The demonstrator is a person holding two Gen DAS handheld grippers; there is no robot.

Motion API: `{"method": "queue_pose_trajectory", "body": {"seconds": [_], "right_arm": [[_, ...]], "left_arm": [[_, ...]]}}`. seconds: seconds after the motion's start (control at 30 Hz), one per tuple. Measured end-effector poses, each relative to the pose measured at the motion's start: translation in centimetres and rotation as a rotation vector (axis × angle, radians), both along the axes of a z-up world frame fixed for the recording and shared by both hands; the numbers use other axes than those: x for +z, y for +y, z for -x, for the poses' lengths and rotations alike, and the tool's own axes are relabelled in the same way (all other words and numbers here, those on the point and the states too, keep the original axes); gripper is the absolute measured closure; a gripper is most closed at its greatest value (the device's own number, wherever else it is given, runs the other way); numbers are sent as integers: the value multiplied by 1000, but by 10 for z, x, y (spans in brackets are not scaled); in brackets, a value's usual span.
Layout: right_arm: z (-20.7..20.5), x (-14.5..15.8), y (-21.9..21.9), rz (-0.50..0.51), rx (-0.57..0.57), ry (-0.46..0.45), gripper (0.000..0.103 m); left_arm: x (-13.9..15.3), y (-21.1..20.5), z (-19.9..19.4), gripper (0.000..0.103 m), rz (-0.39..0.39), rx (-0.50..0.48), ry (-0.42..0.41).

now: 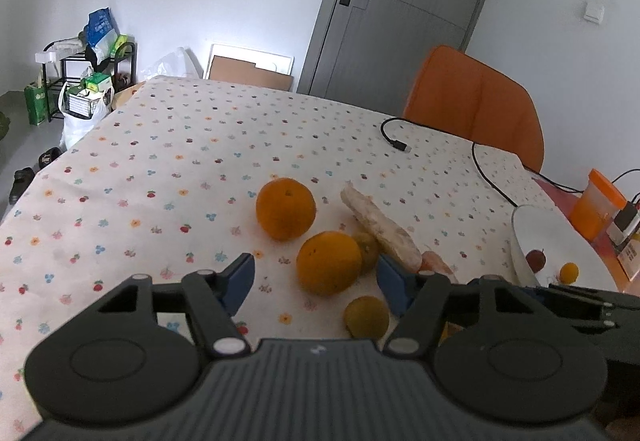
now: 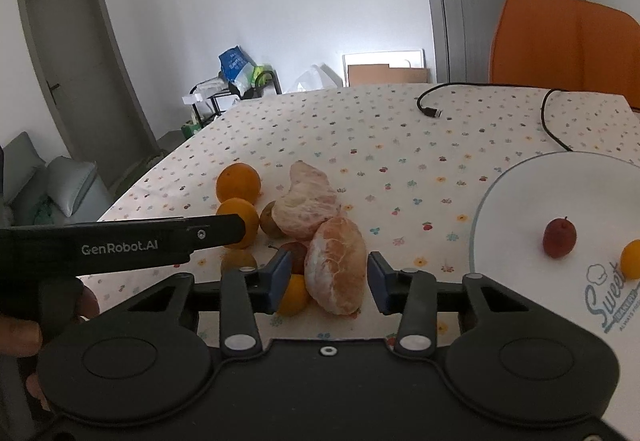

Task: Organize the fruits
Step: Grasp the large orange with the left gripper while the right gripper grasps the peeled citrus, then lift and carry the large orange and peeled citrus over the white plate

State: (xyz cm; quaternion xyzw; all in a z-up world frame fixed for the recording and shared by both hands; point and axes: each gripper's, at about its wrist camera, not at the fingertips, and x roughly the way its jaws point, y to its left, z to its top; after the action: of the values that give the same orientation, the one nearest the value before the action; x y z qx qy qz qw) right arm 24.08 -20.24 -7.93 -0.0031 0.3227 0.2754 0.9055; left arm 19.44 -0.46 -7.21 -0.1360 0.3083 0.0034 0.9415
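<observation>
Fruit lies clustered on the flowered tablecloth (image 1: 160, 169). Two oranges (image 1: 285, 214) (image 1: 329, 263) lie ahead of my open left gripper (image 1: 316, 281), the near one between its fingers, untouched. A greenish fruit (image 1: 367, 317) lies close below. Two peeled pomelo pieces (image 2: 308, 201) (image 2: 337, 266) lie in the right wrist view. My open right gripper (image 2: 326, 281) straddles the near piece without closing on it. A white plate (image 2: 520, 193) at right holds a small red fruit (image 2: 559, 237) and a small orange one (image 2: 631, 259).
A black cable (image 1: 400, 143) lies across the far table. An orange chair (image 1: 476, 101) stands behind it. An orange-lidded cup (image 1: 596, 209) stands beside the plate. The left gripper's body (image 2: 120, 241) crosses the left of the right wrist view.
</observation>
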Motion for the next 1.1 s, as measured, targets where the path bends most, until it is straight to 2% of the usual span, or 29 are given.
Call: {"method": "queue_pose_trajectory", "body": {"seconds": [0.17, 0.23, 0.33, 0.43, 0.47, 0.53, 0.57, 0.73, 0.77, 1.0, 1.1], "right_arm": [[-3, 1, 4, 21, 12, 5, 61], [-4, 1, 5, 25, 18, 9, 61], [-3, 2, 5, 27, 32, 12, 63], [-2, 3, 5, 37, 34, 4, 74], [-1, 4, 5, 49, 30, 1, 82], [0, 5, 3, 41, 30, -2, 84], [1, 5, 2, 36, 27, -4, 90], [8, 7, -4, 32, 23, -5, 93], [11, 8, -4, 33, 26, -6, 100], [26, 9, -3, 45, 31, -9, 100], [23, 8, -1, 60, 4, -13, 95]], "left_arm": [[-2, 0, -7, 41, 5, 5, 5], [-4, -1, -9, 47, 4, -1, 14], [-9, 0, -11, 67, 39, -16, 26], [-9, -1, -7, 68, 37, -4, 21], [-9, 0, -5, 68, 37, -2, 19], [-8, 1, -1, 68, 46, 3, 18], [-8, 1, 0, 68, 47, 6, 18], [-2, 2, 14, 68, 40, 15, 0], [-1, 3, 17, 68, 39, 17, -2], [-2, 7, 34, 68, 34, 29, -5], [-4, 9, 37, 68, 28, 30, -4]]}}
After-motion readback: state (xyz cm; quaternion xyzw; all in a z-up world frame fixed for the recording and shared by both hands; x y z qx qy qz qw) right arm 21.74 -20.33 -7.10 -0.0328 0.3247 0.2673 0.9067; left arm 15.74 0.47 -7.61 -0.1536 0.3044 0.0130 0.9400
